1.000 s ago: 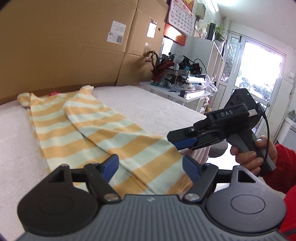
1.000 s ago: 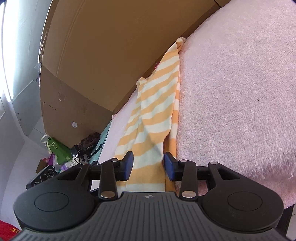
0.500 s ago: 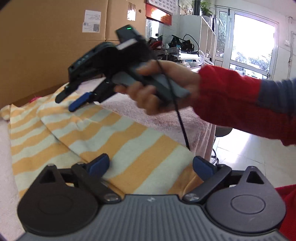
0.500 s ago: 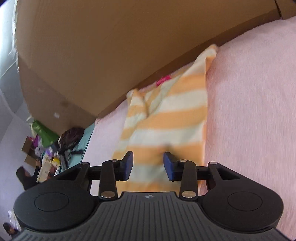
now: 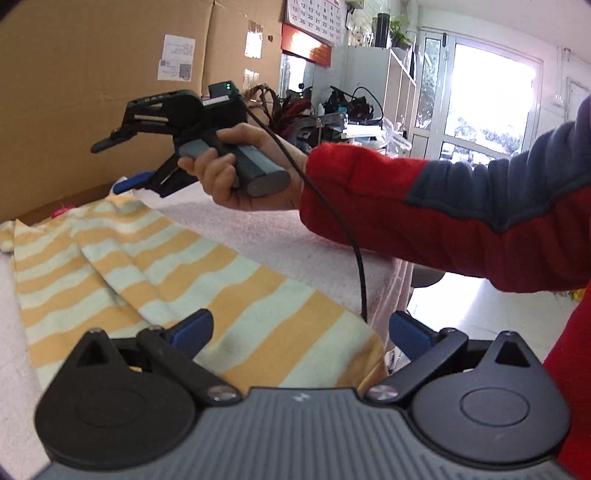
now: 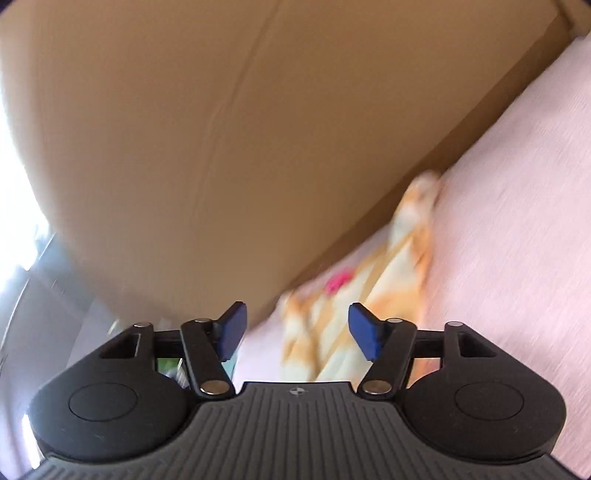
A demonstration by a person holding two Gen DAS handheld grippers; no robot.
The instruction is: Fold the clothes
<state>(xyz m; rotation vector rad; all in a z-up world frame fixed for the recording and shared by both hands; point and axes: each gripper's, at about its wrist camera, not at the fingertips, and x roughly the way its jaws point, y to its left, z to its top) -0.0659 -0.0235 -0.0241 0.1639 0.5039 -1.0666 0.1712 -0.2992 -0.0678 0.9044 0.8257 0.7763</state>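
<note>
Step judged: re-grip btwn folds. Striped garment (image 5: 155,280) is laid lengthwise on pink-covered tabletop (image 5: 280,236), one long side already folded over, far end near cardboard wall (image 5: 92,92). Left gripper (image 5: 299,328): fingers wide open over near hem, nothing held. Right gripper (image 6: 295,325): fingers just opened, empty, aimed at far end. Next: far end to be pinched, drawn to hem. Fabric soft, orange/pale stripes, lightly creased.

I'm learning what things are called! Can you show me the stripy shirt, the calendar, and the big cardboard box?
stripy shirt (image 5: 236,280): left wrist view, an orange stripe.
calendar (image 5: 317,22): left wrist view, the number grid.
big cardboard box (image 5: 92,66): left wrist view, its flat side.
</note>
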